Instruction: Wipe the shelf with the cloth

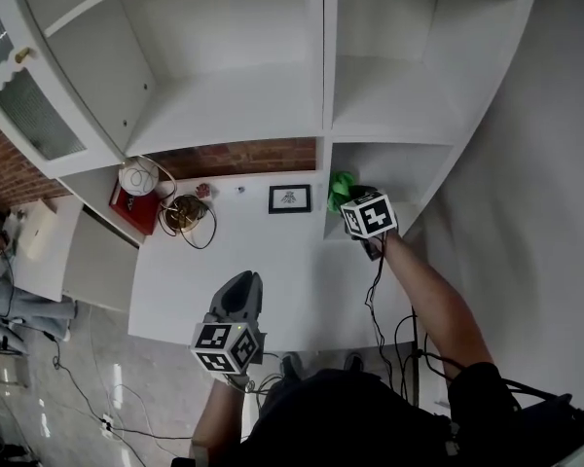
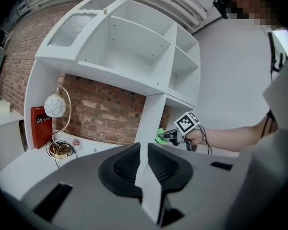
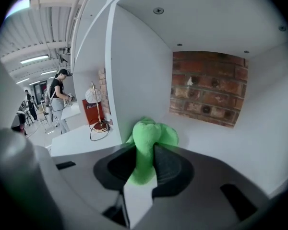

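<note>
A green cloth [image 1: 340, 185] is bunched at the mouth of the white shelf unit's lower right compartment [image 1: 394, 168]. My right gripper [image 1: 356, 197] is shut on it. In the right gripper view the cloth [image 3: 149, 140] bulges out between the jaws, just above the compartment's white floor [image 3: 221, 143] and close to its left wall [image 3: 139, 80]. My left gripper [image 1: 241, 288] hovers over the white desktop [image 1: 302, 270], shut with nothing in it. In the left gripper view its pads [image 2: 129, 164] meet, and the right gripper [image 2: 169, 136] with the cloth [image 2: 160, 136] shows beyond.
On the desktop stand a white globe lamp [image 1: 136, 176], a red box [image 1: 131, 208], a coil of cable [image 1: 187, 214] and a small framed picture [image 1: 289, 198]. A cabinet door [image 1: 34, 115] hangs open at upper left. A person [image 3: 57, 97] stands in the background.
</note>
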The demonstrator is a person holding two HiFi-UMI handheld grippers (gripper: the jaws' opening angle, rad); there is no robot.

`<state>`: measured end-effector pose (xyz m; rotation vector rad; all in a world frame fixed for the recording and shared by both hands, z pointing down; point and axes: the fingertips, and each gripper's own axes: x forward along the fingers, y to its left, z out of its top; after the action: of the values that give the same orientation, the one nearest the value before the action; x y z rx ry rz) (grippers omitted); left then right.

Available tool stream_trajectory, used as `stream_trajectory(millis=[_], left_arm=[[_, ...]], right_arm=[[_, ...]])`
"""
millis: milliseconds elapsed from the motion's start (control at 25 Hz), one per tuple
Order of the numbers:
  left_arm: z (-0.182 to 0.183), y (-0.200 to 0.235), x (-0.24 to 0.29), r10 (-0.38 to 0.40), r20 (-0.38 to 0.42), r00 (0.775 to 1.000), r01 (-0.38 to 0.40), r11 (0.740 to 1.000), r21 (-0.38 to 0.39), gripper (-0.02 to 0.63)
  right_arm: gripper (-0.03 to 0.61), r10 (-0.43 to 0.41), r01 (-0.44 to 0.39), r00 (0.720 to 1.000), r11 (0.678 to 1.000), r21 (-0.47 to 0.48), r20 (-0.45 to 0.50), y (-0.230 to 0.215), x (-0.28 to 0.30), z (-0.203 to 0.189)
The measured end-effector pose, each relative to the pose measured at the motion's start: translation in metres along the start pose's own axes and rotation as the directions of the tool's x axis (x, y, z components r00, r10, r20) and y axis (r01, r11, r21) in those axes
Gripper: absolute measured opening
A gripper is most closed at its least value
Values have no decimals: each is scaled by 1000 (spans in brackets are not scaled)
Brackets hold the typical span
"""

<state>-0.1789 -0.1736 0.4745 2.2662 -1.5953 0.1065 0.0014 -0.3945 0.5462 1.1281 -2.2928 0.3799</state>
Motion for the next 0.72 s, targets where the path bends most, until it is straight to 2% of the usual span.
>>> stream_trajectory(millis=[200,400,520,720], left_arm=[[3,-11,12,-39,-6,999,39,999,10,46],[-1,-21,23,-76,-18,997,76,997,13,47],[-2,-27,29,-98,-26,995,98,995,15,46],[-3,-39,40,-136,-33,990,137,990,22,46]], right_arm=[[92,-34,34,999,999,-1,3,-16,-7,-7],[94,-64,64,998,997,44,6,-37,-24,-17],[94,-109,109,994,992,56,-4,-54,-34,-24],[94,-190,190,982,982,17,-15,-81,-46,-37]])
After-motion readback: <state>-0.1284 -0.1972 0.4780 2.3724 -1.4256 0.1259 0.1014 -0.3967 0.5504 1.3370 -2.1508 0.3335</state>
